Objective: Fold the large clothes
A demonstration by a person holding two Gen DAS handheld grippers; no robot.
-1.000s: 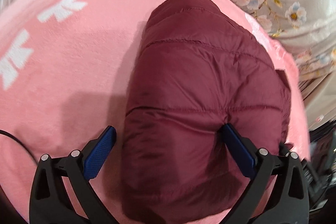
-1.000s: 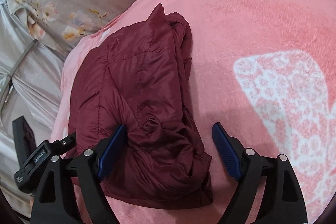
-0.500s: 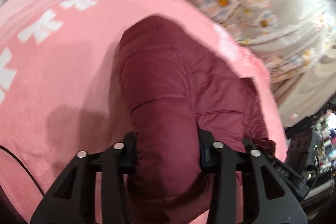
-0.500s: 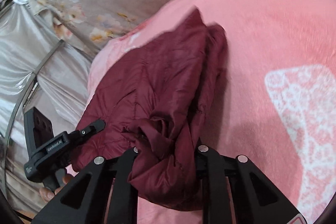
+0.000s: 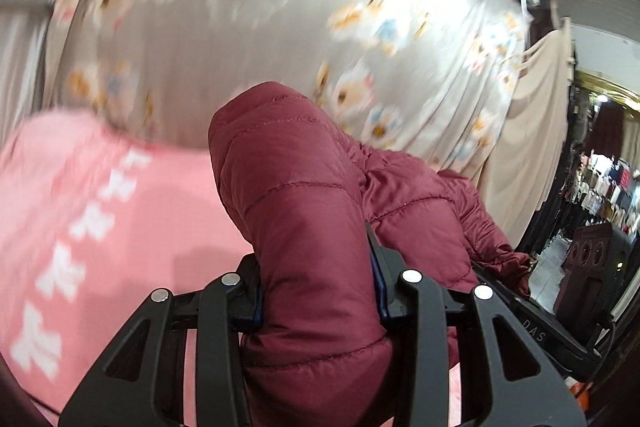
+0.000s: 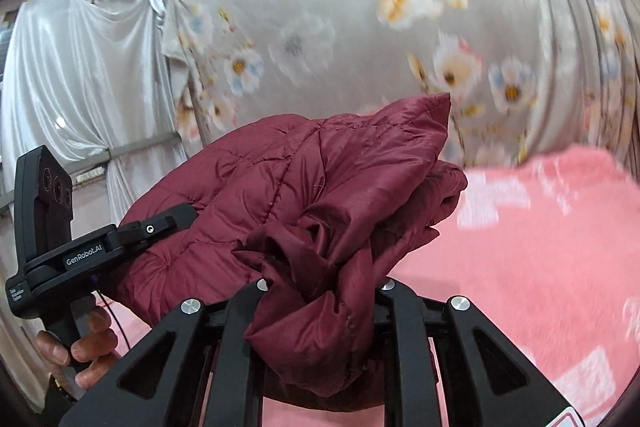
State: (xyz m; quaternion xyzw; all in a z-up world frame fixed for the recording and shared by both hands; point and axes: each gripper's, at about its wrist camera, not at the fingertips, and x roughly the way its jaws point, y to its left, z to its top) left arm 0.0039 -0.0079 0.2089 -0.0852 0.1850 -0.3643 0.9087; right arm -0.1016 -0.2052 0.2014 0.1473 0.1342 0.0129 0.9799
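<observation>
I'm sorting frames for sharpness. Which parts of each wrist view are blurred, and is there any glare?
Left wrist view: the flowered curtain and pink blanket are smeared by motion, the maroon jacket in the left gripper stays sharp, and light blows out the upper right. Right wrist view: curtain and blanket blurred, jacket and right gripper crisp, no strong glare.

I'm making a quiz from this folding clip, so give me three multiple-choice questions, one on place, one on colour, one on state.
1. What lies under the folded jacket?
A. pink blanket
B. wooden table
C. tiled floor

2. What colour is the jacket?
A. navy
B. maroon
C. green

3. How do the left gripper and right gripper stand?
A. both open
B. one open
C. both shut on the jacket

Answers: 1 A, pink fleece shows below it in both views. 2 B, the quilted fabric is dark red. 3 C, each pair of jaws pinches a fold.
</observation>
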